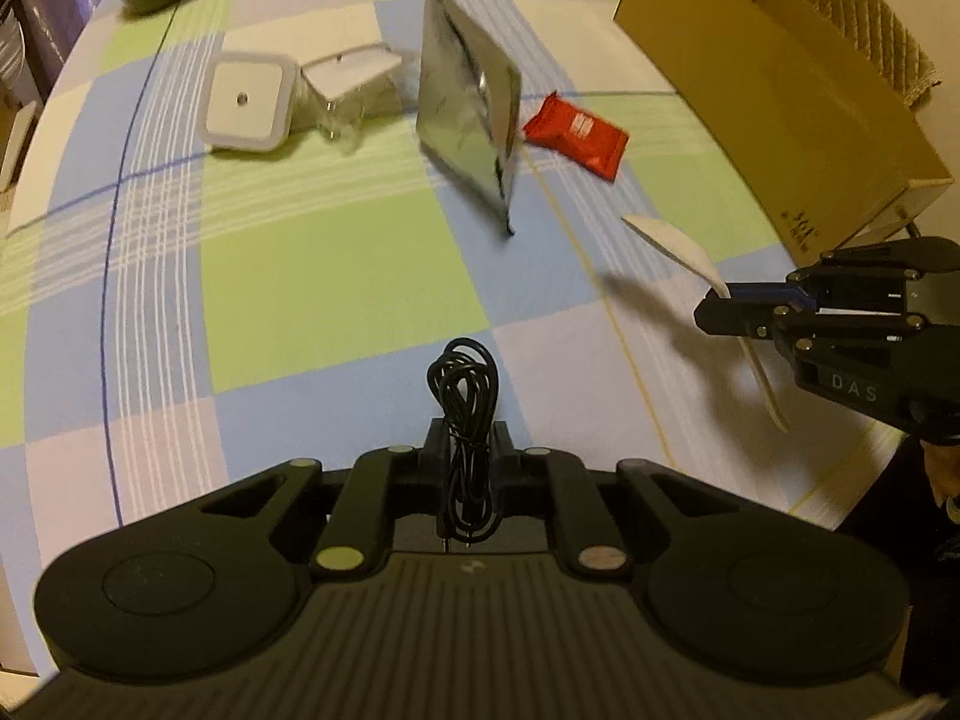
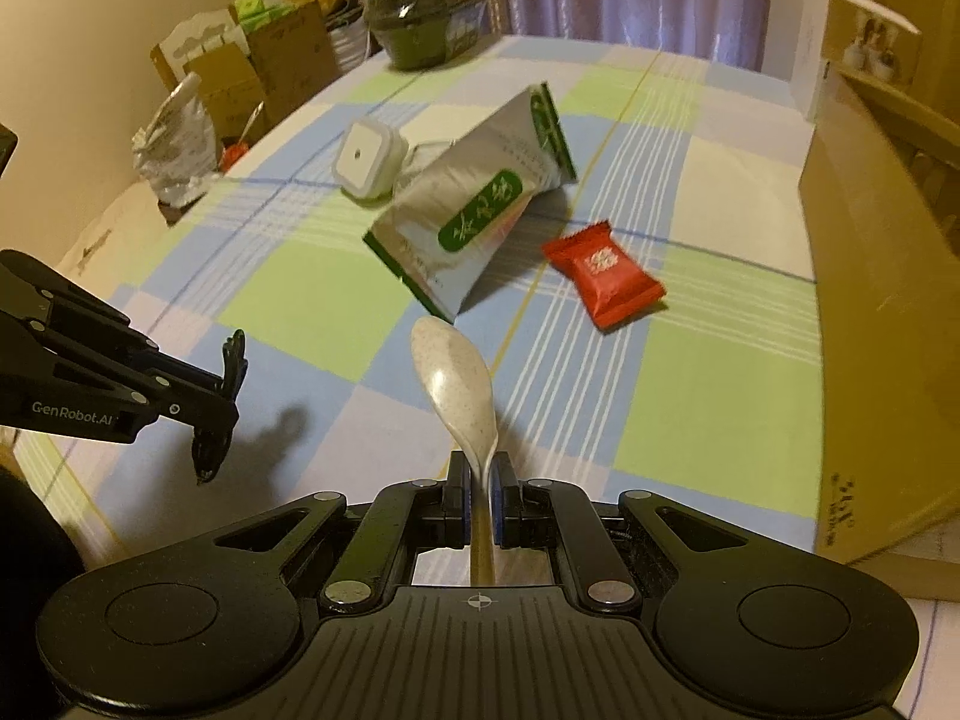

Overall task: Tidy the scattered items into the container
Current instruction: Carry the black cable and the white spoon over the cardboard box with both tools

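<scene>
Tablecloth [image 2: 336, 300]: checked, items scattered ahead.
Right gripper [image 2: 479, 483]: pinching spoon [image 2: 456, 378], box [image 2: 882, 300] at its right.
Left gripper [image 1: 467, 441]: clamping cable [image 1: 465, 396] for boxing.

Counted on the checked cloth: one spoon [image 2: 456, 384], one coiled black cable [image 1: 465, 396], one red sachet [image 2: 603, 273], one silver pouch [image 2: 474, 210], one white square lamp [image 2: 363, 159], one cardboard box [image 1: 774, 90].

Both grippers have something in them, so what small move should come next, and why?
Probably swing the right gripper, jaws shut on the spoon, right toward the cardboard box and drop it in. The box stands on that side; the left gripper holds the cable.
</scene>
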Motion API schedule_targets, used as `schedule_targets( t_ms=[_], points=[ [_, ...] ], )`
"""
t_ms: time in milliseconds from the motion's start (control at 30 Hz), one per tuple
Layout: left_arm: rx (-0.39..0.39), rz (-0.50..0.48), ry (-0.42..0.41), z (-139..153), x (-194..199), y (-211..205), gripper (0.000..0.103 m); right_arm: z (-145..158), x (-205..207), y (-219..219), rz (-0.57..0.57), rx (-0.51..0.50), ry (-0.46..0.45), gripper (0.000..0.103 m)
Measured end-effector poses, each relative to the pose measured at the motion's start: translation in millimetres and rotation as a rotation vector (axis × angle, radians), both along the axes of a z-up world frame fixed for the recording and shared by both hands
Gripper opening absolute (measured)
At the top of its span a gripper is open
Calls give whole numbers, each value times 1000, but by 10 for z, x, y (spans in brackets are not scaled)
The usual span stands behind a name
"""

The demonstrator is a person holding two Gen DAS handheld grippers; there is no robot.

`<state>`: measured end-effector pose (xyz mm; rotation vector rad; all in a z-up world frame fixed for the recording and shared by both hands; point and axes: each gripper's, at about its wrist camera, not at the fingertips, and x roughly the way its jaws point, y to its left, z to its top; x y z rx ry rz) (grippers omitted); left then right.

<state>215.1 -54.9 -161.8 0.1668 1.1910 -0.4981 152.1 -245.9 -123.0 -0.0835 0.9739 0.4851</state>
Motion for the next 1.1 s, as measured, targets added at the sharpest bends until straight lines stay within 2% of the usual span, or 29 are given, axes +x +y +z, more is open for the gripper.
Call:
schedule_targets(
  t_ms=[233,567,667,833,1100],
  points=[
    [-33,-5,-38,236,-81,-73,9,218,-105,-99,-40,14,-36,9],
    [-75,-65,-80,574,-183,-348,9,552,-261,-335,-113,36,-94,9],
    [-74,-110,-104,705,-216,-537,9,691,-293,-462,-149,48,-117,9],
    [-116,-167,-130,938,-222,-889,9,954,-319,-731,-215,54,-164,9],
    [-179,-280,-164,1254,-142,-1701,9,1375,-216,-1343,-340,67,-233,9]
  ],
)
